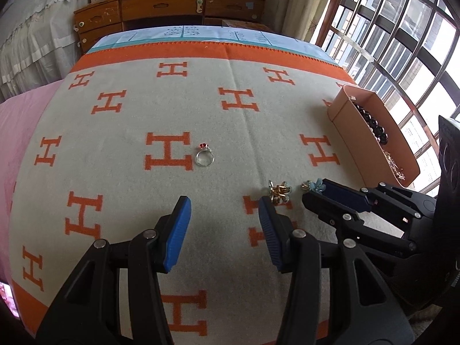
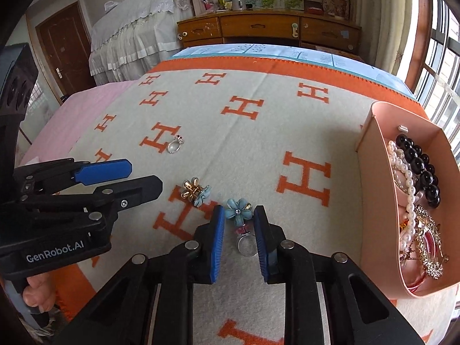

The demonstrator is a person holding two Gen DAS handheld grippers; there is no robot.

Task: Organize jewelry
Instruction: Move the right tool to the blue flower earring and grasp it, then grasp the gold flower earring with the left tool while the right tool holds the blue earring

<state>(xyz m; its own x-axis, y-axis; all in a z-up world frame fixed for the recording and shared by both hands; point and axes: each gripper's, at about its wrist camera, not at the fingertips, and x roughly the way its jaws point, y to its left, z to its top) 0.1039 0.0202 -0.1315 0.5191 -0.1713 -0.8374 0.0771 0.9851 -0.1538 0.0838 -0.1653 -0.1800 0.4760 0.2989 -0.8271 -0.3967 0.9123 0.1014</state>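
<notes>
So the right hand-held gripper (image 2: 239,224) is down over the blue flower ring (image 2: 241,221) near the bed's front edge. The ring sits between the pads, but they don't look pressed on it, there's a sliver of gap either side, so I'd call it not pinched yet. The left hand-held gripper (image 1: 224,224) is spread and empty, hovering over the blanket (image 1: 129,120) just beside the gold flower ring (image 1: 279,192).

The pink box (image 2: 373,155) at the bed's right edge already has black beads (image 2: 417,161), pearls (image 2: 402,172) and some chains in it. A third ring, the one with the red stone (image 1: 205,155), is out in the middle of the blanket, well apart from the rest.

What worries me: the petals are wide and the band is thin and round, lying flat. If the pads catch only the flower, the ring could swivel or pop out on the lift. Soft blanket too, so pressing down may just sink it. And the gold one is close enough to get nudged.
</notes>
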